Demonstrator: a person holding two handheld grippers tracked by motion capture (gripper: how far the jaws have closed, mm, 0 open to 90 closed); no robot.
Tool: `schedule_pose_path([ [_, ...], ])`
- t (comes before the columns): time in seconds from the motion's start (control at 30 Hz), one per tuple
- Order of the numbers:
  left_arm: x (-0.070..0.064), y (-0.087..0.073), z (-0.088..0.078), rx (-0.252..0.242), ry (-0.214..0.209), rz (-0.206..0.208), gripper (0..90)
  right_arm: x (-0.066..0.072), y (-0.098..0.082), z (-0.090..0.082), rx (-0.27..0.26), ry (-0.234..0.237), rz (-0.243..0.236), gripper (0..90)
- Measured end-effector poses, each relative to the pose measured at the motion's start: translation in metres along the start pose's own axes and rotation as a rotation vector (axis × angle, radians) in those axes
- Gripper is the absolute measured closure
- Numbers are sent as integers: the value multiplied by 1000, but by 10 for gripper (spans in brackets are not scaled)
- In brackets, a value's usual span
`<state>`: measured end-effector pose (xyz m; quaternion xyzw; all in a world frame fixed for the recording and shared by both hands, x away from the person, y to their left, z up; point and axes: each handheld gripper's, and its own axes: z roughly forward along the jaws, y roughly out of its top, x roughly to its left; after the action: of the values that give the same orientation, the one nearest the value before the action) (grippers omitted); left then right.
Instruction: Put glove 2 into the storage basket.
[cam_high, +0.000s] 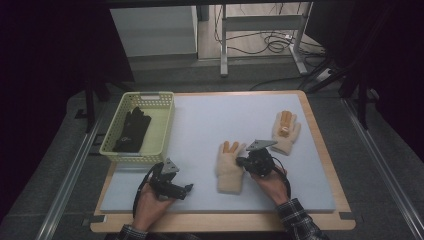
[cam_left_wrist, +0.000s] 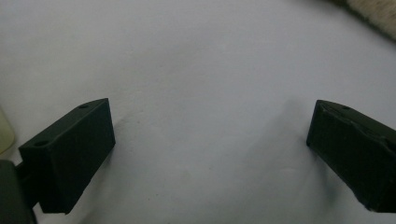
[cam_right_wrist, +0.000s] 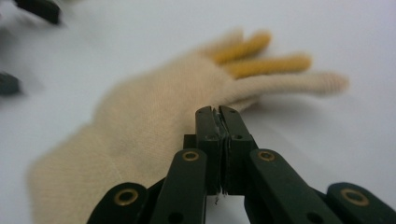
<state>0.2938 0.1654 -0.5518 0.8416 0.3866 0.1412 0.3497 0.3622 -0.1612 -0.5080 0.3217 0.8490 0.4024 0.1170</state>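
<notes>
The right gripper (cam_high: 243, 163), fingers together with nothing visibly clamped, sat at the right edge of the near cream glove (cam_high: 229, 167). The left gripper (cam_high: 186, 189) rested with fingers apart on the desk (cam_high: 210, 120).

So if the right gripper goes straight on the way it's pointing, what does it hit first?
Probably the near cream glove: the right gripper, jaws shut, points at its edge below the fingers. Whether it already touches is unclear.

From where I stand, nothing readable appears anywhere; the black glove (cam_high: 131, 130) in the yellow basket (cam_high: 162, 131) bears a small pale mark, too tiny to make out.
</notes>
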Motion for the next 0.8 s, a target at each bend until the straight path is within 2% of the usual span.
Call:
schedule_pose_path([
  [0.1, 0, 0, 0, 0, 1, 3, 15, 4, 11, -18, -71, -26, -25, 814],
  [0.13, 0, 0, 0, 0, 1, 3, 15, 2, 13, -23, -76, -65, -31, 748],
  [0.17, 0, 0, 0, 0, 1, 3, 15, 2, 13, -23, -76, -65, -31, 748],
  [0.23, 0, 0, 0, 0, 1, 3, 15, -5, 10, -26, -63, -84, -17, 722],
  [0.27, 0, 0, 0, 0, 1, 3, 15, -13, 5, -27, -58, -92, 15, 709],
  [0.3, 0, 0, 0, 0, 0, 0, 15, -13, 5, -27, -58, -92, 15, 709],
  [0.37, 0, 0, 0, 0, 0, 0, 15, -21, -6, -28, -47, -85, 55, 698],
  [0.43, 0, 0, 0, 0, 0, 0, 15, -22, -9, -28, -41, -84, 56, 697],
  [0.67, 0, 0, 0, 0, 1, 0, 15, -17, -30, -34, -5, -67, 46, 724],
  [0.7, 0, 0, 0, 0, 1, 0, 15, -12, -38, -31, 17, -51, 35, 733],
  [0.8, 0, 0, 0, 0, 1, 1, 15, -4, -48, -23, 45, -52, 8, 733],
])
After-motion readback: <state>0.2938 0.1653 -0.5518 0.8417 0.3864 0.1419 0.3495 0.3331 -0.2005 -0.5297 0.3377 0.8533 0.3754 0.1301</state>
